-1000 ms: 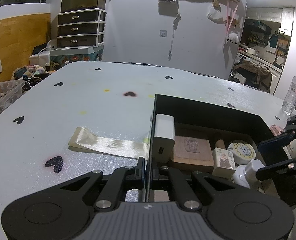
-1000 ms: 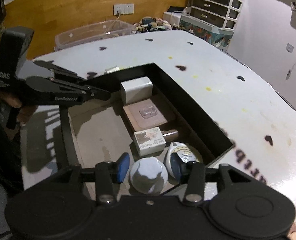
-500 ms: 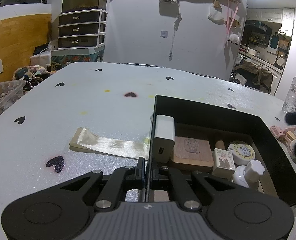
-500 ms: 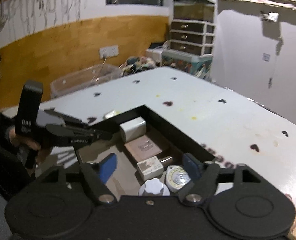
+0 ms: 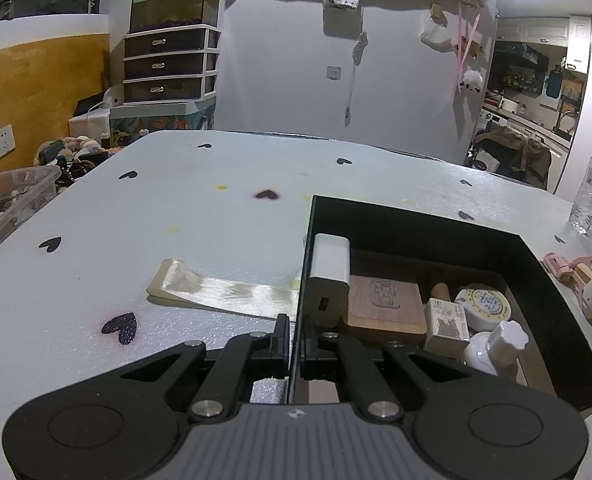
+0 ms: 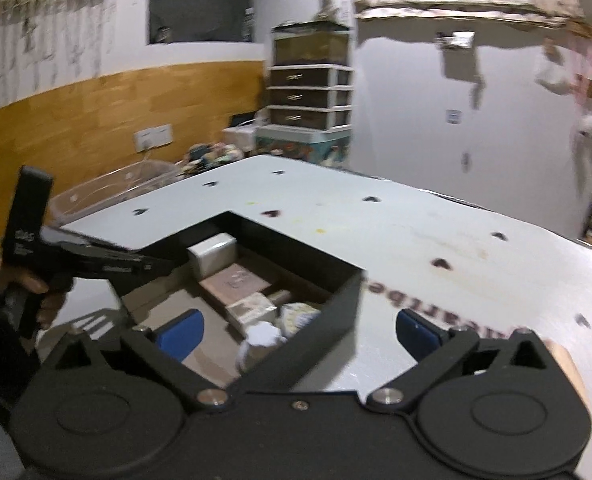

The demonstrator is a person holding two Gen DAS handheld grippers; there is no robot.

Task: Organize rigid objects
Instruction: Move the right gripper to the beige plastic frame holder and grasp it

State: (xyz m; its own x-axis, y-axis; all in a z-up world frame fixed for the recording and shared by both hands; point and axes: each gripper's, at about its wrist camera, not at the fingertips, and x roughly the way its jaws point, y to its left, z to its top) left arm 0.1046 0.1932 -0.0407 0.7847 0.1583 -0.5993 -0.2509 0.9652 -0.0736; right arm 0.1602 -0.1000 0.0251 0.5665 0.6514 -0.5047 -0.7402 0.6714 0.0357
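Observation:
A black box sits on the white table and holds a white charger, a wooden block, a small carton, a round tape measure and a white knob-topped bottle. My left gripper is shut on the box's near left wall. My right gripper is open and empty, raised above the box's right corner; the left gripper also shows in this view.
A cream ribbon lies left of the box. A pink and white tool lies right of it. A water bottle stands at the far right. A clear bin sits off the table's left edge.
My right gripper let go of the white bottle in the box, opened wide, and lifted up and back to the right. My left gripper has stayed clamped on the box wall.

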